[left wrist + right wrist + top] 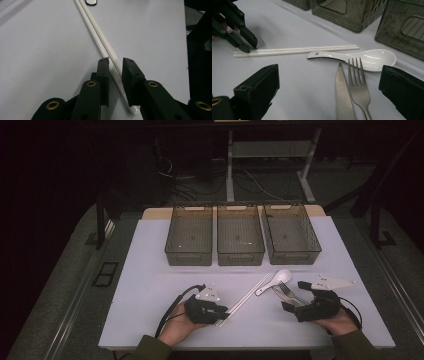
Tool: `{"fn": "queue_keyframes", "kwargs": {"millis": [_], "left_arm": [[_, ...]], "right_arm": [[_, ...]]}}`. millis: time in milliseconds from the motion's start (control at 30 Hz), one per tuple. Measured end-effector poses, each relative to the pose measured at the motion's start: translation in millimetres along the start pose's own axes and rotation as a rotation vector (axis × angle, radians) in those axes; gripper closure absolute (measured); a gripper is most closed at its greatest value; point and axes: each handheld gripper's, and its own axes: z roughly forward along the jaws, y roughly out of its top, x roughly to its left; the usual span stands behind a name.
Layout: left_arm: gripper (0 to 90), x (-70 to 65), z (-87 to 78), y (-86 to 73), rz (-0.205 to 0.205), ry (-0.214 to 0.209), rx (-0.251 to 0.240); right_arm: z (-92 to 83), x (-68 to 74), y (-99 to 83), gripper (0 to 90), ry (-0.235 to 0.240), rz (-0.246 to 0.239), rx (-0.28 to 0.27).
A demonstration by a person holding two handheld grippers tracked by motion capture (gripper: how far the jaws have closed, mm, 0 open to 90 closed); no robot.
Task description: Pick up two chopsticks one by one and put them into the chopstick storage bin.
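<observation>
Two white chopsticks lie side by side on the white table, running diagonally. My left gripper sits at their near end. In the left gripper view the chopsticks pass between the jaws of the left gripper, and the pads lie against both sticks. A white spoon, a fork and a knife lie at the right. My right gripper stands open over the fork and knife handles. In its view the knife and fork lie between the wide jaws of the right gripper, untouched.
Three dark see-through bins stand in a row at the back of the white tabletop. In the right gripper view the spoon lies just ahead of the fork tines, close to the chopsticks.
</observation>
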Motion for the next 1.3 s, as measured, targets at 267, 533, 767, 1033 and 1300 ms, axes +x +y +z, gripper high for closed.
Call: {"fn": "queue_keyframes", "kwargs": {"millis": [267, 533, 767, 1033, 1300], "left_arm": [[75.4, -0.2, 0.0, 0.2, 0.006, 0.011, 0.003], [75.8, 0.8, 0.0, 0.0, 0.023, 0.046, 0.025], [80.0, 1.3, -2.3, 0.4, 0.035, 0.081, 0.033], [80.9, 3.5, -4.3, 1.0, 0.047, 0.114, 0.044], [82.0, 13.9, -11.4, -1.4, 0.03, 0.165, 0.053]], "right_arm": [[-0.1, 0.0, 0.0, 3.1, -0.001, -0.001, -0.001], [-0.1, -0.1, 0.0, 3.0, -0.001, 0.0, -0.002], [-0.3, 0.1, 0.2, 3.1, 0.0, 0.002, -0.003], [-0.6, 0.2, 0.2, 3.1, 0.0, 0.002, -0.003], [-1.0, 0.0, 0.2, 3.1, 0.0, 0.002, -0.004]]}}
